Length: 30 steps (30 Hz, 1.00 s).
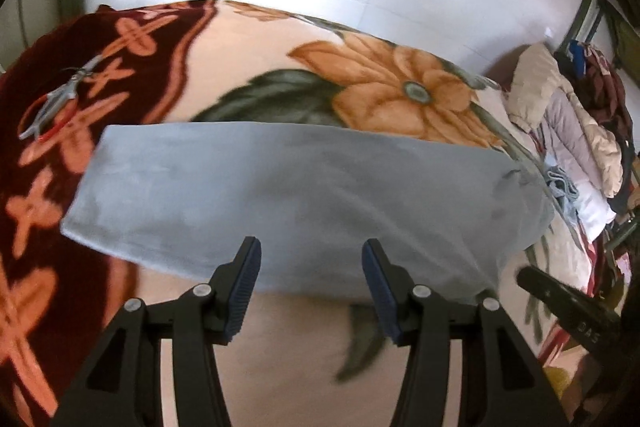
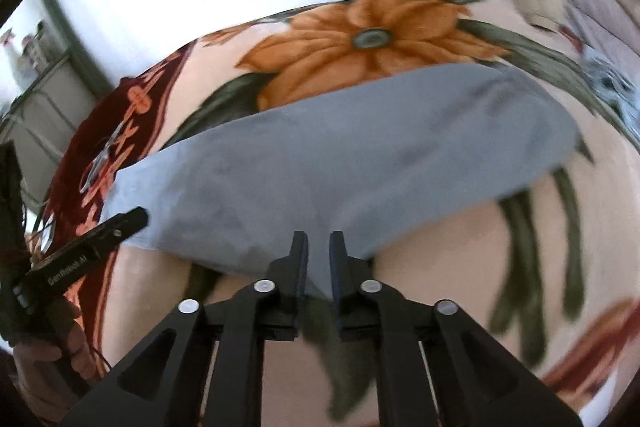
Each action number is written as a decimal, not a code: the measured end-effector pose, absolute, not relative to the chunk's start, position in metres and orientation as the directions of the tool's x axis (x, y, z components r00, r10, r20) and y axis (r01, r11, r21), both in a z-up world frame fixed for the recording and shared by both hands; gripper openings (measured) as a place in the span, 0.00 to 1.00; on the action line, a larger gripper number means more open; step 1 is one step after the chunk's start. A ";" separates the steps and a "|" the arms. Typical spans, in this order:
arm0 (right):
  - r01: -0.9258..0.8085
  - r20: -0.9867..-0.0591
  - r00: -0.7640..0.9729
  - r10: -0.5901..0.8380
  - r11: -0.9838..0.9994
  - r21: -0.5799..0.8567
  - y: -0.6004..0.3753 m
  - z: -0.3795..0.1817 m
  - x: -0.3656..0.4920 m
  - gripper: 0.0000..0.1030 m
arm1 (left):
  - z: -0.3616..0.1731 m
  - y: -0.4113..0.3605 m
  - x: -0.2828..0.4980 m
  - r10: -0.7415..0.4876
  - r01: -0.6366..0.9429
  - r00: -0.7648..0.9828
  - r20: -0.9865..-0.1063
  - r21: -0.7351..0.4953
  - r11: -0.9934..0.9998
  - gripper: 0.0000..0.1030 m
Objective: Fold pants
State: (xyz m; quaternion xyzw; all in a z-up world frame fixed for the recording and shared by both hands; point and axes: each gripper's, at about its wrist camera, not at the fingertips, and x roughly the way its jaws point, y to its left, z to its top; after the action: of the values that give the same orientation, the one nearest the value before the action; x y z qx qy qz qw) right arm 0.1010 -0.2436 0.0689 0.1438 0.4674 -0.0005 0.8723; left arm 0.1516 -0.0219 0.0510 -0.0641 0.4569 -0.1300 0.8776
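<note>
Right wrist view: right gripper [image 2: 319, 259] pinches the blue pants [image 2: 340, 163] — left gripper [image 1: 311, 285] gapes, holding nothing.

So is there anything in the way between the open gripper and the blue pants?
No, nothing visible. The left hand-held gripper is open right at the near edge of the blue pants, which lie on the flowered blanket. The scissors lie far off to the side.

Bed under a floral blanket [image 1: 224, 75] carrying everything, light blue pants [image 1: 280, 195] lying folded flat across its middle, scissors [image 1: 56, 107] sitting on the dark red border, bundled quilts [image 1: 560, 115] piling at the far end
</note>
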 end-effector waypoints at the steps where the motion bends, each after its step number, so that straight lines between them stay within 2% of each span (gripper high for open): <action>1: 0.117 -0.818 0.555 0.151 0.959 0.257 -0.241 0.065 0.109 0.14 | 0.050 -0.025 0.153 -0.286 0.167 0.542 -0.790 -0.232 0.958 0.54; 7: 0.065 -0.870 0.461 0.174 0.971 0.228 -0.229 0.020 0.126 0.14 | 0.031 -0.038 0.159 -0.231 0.142 0.502 -0.833 -0.184 0.973 0.54; 9: 0.051 -0.861 0.479 0.174 0.973 0.224 -0.229 0.013 0.119 0.14 | 0.020 -0.037 0.159 -0.197 0.133 0.484 -0.853 -0.151 0.980 0.54; 21: 0.044 -0.864 0.479 0.155 0.979 0.200 -0.227 0.010 0.102 0.14 | -0.003 -0.017 0.144 -0.152 0.080 0.456 -0.877 -0.130 0.988 0.54; 26: 0.021 -0.870 0.470 0.148 0.984 0.179 -0.225 0.015 0.098 0.14 | 0.000 -0.014 0.138 -0.141 0.095 0.458 -0.878 -0.110 0.989 0.54; 30: 0.012 -0.859 0.476 0.191 0.975 0.224 -0.237 0.033 0.095 0.14 | 0.014 -0.002 0.135 -0.145 0.076 0.472 -0.869 -0.123 0.989 0.55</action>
State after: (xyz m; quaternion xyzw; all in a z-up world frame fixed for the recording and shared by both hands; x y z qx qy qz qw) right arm 0.0950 -0.2369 0.0329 0.0997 0.5094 0.0525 0.8531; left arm 0.1351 -0.0016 0.0139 -0.0337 0.5096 -0.0643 0.8574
